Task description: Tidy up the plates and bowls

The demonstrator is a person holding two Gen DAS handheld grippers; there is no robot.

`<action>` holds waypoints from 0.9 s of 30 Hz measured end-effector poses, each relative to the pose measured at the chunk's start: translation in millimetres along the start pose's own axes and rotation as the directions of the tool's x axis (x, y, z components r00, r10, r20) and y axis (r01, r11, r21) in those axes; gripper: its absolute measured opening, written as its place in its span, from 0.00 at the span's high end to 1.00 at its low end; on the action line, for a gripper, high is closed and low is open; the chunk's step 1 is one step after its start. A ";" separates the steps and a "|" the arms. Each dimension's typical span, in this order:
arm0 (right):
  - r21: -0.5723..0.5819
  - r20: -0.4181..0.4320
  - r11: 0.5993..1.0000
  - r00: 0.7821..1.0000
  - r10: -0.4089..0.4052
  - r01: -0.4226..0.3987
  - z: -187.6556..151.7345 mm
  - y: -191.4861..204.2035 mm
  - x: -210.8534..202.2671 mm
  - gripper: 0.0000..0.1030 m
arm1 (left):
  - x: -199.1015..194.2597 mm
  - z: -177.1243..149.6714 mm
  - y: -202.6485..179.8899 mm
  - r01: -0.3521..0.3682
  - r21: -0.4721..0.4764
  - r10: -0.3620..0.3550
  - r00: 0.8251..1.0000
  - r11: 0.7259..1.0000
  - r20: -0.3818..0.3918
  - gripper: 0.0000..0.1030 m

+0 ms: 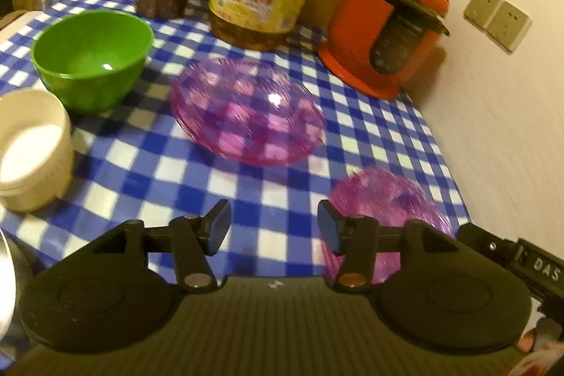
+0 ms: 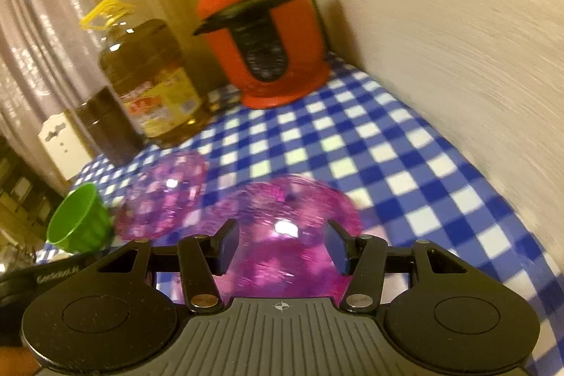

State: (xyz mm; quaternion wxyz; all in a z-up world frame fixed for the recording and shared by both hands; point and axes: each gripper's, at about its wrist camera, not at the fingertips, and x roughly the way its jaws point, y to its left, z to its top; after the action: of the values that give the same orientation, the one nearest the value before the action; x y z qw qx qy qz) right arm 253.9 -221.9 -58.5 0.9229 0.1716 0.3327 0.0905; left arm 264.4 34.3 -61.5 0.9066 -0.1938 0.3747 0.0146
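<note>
Purple plates lie on the checkered desk [image 1: 282, 178] — the far plate [image 1: 246, 110] mid-desk beside a green bowl [image 1: 93, 57], the near plate [image 2: 282, 235] under the right claw [image 2: 280, 244]. Left claw [image 1: 274, 228] and right claw are both spread, gripping nothing.

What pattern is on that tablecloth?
Blue and white checks on the tablecloth, seen best in the left wrist view.

2 purple plates [image 1: 246, 110] [image 1: 391, 199] flat – green bowl [image 1: 93, 57], cream bowl [image 1: 33, 148] upright.
</note>
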 end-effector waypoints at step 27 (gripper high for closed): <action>-0.108 -0.149 0.984 0.981 0.123 -0.140 66.1 80.5 142.0 0.48 | 70.5 55.6 58.1 -0.064 -0.209 0.064 0.998 0.976 -0.011 0.47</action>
State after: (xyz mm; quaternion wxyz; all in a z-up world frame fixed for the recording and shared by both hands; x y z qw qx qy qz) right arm 400.5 -124.5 -63.4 0.8974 0.1315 0.3794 0.1828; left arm 342.6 99.8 -93.8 0.8795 -0.2758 0.3789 0.0826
